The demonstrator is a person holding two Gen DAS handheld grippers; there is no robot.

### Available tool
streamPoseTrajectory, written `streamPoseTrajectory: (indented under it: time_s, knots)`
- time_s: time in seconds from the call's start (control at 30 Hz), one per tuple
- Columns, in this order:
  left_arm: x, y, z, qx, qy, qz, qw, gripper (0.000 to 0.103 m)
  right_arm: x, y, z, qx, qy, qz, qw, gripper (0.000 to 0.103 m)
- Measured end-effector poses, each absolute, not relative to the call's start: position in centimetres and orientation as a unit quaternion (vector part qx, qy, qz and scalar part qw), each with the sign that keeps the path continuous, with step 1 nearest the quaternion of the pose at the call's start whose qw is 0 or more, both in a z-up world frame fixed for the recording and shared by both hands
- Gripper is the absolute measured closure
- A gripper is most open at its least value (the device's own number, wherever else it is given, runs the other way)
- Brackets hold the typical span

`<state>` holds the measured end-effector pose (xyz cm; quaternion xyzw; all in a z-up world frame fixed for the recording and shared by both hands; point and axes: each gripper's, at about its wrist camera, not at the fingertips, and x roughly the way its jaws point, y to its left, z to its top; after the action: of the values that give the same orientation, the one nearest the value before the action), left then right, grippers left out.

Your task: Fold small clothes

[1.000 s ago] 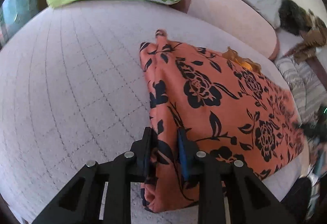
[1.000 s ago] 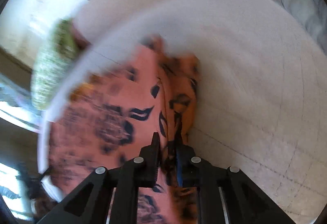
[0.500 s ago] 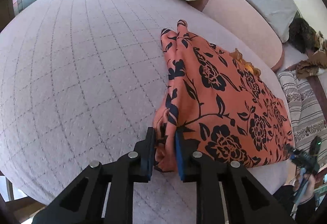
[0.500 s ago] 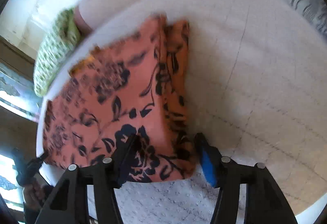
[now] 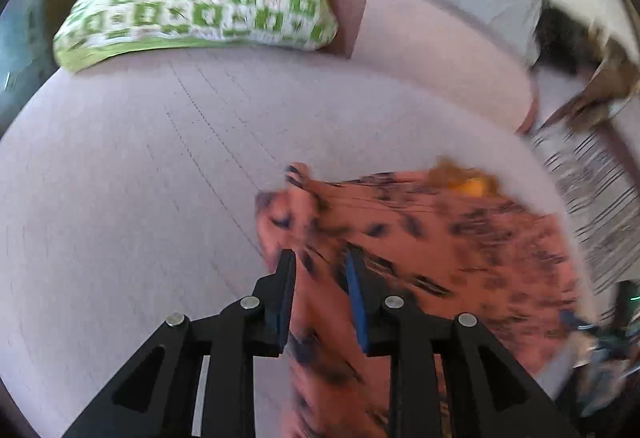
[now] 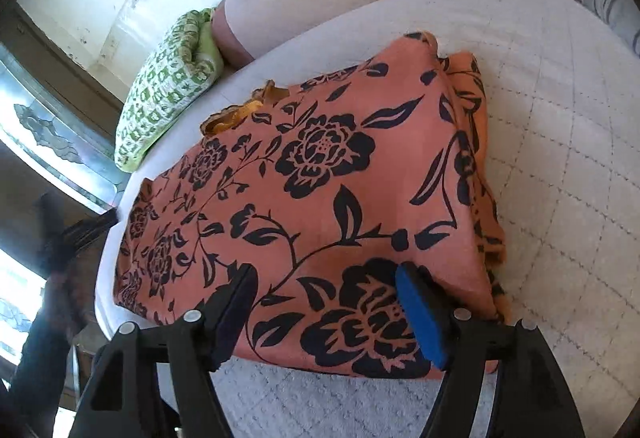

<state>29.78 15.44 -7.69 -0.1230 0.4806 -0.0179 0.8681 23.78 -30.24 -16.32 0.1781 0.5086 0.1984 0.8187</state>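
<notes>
An orange garment with black flowers (image 6: 340, 190) lies folded on a quilted pale bed (image 6: 560, 158). My right gripper (image 6: 326, 286) is open, its jaws wide apart above the garment's near edge, holding nothing. In the blurred left wrist view the same garment (image 5: 460, 238) spreads to the right. My left gripper (image 5: 320, 262) has its jaws partly apart with a fold of the cloth running between them; whether they pinch it is unclear.
A green-and-white checked pillow (image 5: 200, 2) lies at the head of the bed, also in the right wrist view (image 6: 168, 86). A pink bolster (image 5: 440, 58) and striped bedding (image 5: 592, 190) sit to the right. A window (image 6: 36, 126) is at left.
My right gripper let go of the garment and opened wide. My left gripper moved along the cloth's edge and its jaws have parted somewhat; the view is blurred by motion.
</notes>
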Motion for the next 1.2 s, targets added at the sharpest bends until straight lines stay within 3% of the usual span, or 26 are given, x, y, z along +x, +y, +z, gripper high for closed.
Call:
streamPoseTrajectory:
  time_s: [0.07, 0.1, 0.37, 0.47, 0.53, 0.77, 0.87, 0.97, 1.0, 1.03, 1.1, 1.2]
  knots:
    - [31.6, 16.4, -11.2, -0.104, 0.530, 0.022, 0.841, 0.073, 24.2, -30.8, -16.9, 0.202, 0.509, 0.207, 0.811, 0.028]
    - [31.3, 17.0, -11.3, -0.122, 0.518, 0.018, 0.847, 0.072, 24.1, -31.4, -16.8, 0.208, 0.507, 0.211, 0.810, 0.028]
    - [31.1, 13.5, -6.7, -0.058, 0.444, -0.009, 0.894, 0.069, 23.1, -32.4, -15.9, 0.216, 0.495, 0.222, 0.812, 0.028]
    - [34.2, 13.1, -10.5, -0.007, 0.504, 0.055, 0.862, 0.069, 23.0, -32.7, -15.8, 0.224, 0.494, 0.224, 0.810, 0.028]
    - [34.4, 14.5, -11.6, -0.049, 0.508, 0.076, 0.857, 0.053, 23.0, -33.1, -15.8, 0.235, 0.494, 0.226, 0.806, 0.028]
    - [29.0, 12.2, -6.2, -0.042, 0.448, 0.082, 0.889, 0.051, 24.1, -34.6, -12.2, 0.275, 0.468, 0.225, 0.809, 0.028]
    - [26.7, 9.2, -4.8, -0.057, 0.428, 0.054, 0.900, 0.045, 27.7, -33.9, -11.2, 0.296, 0.468, 0.264, 0.790, 0.028]
    - [24.8, 6.5, -5.7, -0.053, 0.427, 0.026, 0.903, 0.040, 31.6, -34.9, -13.8, 0.319, 0.485, 0.235, 0.780, 0.028]
    - [24.7, 6.0, -6.4, -0.049, 0.436, 0.026, 0.898, 0.039, 32.6, -36.8, -16.4, 0.347, 0.503, 0.178, 0.771, 0.029]
    - [24.6, 5.7, -7.6, -0.045, 0.455, 0.034, 0.889, 0.039, 32.6, -38.5, -18.7, 0.427, 0.497, 0.167, 0.737, 0.037]
    - [24.3, 5.8, -9.4, -0.049, 0.490, 0.050, 0.869, 0.039, 31.7, -39.9, -18.8, 0.486, 0.470, 0.163, 0.718, 0.038]
    - [22.8, 5.6, -8.3, -0.060, 0.468, 0.051, 0.880, 0.039, 30.6, -38.1, -15.0, 0.404, 0.459, 0.184, 0.770, 0.030]
